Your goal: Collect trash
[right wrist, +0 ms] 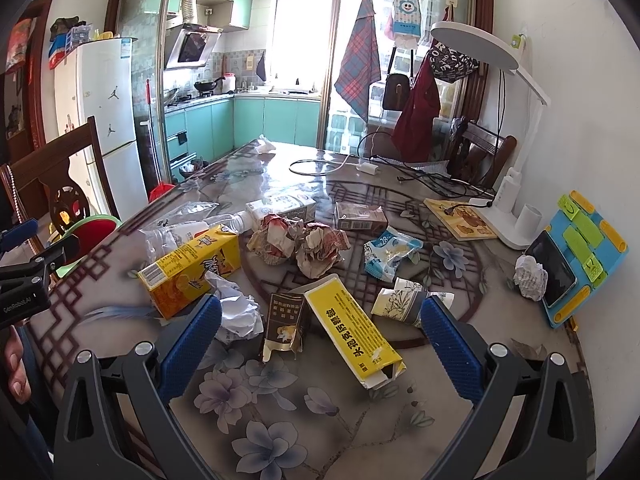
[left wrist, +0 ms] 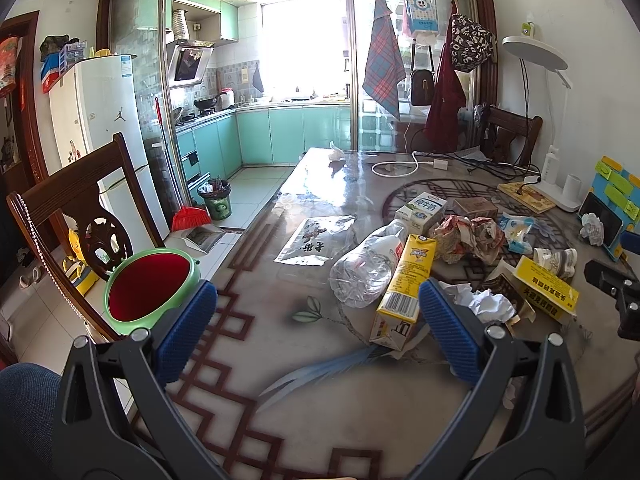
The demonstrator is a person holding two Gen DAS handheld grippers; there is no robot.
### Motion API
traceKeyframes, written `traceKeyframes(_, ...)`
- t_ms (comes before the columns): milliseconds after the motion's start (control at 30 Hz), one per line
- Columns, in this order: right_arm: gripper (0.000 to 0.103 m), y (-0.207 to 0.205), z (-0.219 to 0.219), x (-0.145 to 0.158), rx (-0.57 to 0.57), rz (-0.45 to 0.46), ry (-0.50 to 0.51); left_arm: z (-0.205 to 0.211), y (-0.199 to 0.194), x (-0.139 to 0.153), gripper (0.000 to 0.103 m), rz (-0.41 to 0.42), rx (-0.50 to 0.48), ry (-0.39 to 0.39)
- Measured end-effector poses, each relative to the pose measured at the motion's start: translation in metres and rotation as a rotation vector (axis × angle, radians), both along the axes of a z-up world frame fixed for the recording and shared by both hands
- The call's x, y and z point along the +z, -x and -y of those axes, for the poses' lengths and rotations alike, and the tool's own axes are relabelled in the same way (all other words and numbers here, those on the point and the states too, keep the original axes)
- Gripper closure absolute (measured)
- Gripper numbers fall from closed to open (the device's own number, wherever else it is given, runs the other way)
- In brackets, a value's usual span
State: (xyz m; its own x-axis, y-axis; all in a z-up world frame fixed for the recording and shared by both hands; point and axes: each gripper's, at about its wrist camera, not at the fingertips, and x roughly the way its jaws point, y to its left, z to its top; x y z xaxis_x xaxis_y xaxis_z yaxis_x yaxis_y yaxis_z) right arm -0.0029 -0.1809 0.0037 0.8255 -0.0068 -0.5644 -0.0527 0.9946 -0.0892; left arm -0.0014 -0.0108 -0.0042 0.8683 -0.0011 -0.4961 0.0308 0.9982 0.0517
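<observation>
Trash lies scattered on the patterned table [left wrist: 280, 360]. In the left wrist view a yellow drink carton [left wrist: 404, 292] and a crushed clear bottle [left wrist: 368, 264] lie just ahead of my open left gripper [left wrist: 318, 320], which holds nothing. A green bin with a red liner [left wrist: 150, 286] stands off the table's left edge. In the right wrist view my open right gripper [right wrist: 320, 332] hovers over a yellow medicine box [right wrist: 352, 332], a torn brown packet [right wrist: 284, 322] and a white paper ball [right wrist: 238, 312]. Crumpled wrappers [right wrist: 300, 244] and a blue snack packet [right wrist: 390, 254] lie further back.
A wooden chair [left wrist: 76, 208] stands left of the table beside the bin. A white desk lamp [right wrist: 500, 128], a book [right wrist: 464, 220], cables [right wrist: 360, 164] and a blue phone stand [right wrist: 580, 256] occupy the table's right and far side. A silver foil bag [left wrist: 316, 238] lies mid-table.
</observation>
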Motion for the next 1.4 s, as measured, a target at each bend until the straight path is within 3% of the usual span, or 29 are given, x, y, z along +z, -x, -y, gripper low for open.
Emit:
traceKeyframes(367,0.006,-0.005,0.006,-0.006,-0.016,-0.050,-0.006,0.010,-0.018,-0.003,0.004,-0.085,-0.063,-0.001)
traceKeyframes(700,0.006,-0.007,0.011,-0.005,-0.023,-0.074,-0.041,0.027,-0.087,0.000,0.004,-0.217,-0.172,-0.024)
traceKeyframes(800,0.006,-0.008,0.014,-0.004,-0.029,-0.073,-0.045,0.036,-0.117,-0.010,0.004,-0.280,-0.225,-0.049)
traceKeyframes(1000,0.006,-0.009,0.022,-0.004,-0.045,-0.078,-0.065,0.040,-0.163,-0.039,0.004,-0.380,-0.236,-0.092)
traceKeyframes(1400,0.006,-0.016,0.026,-0.006,-0.046,-0.096,-0.091,0.038,-0.194,-0.072,0.011,-0.548,-0.283,-0.020)
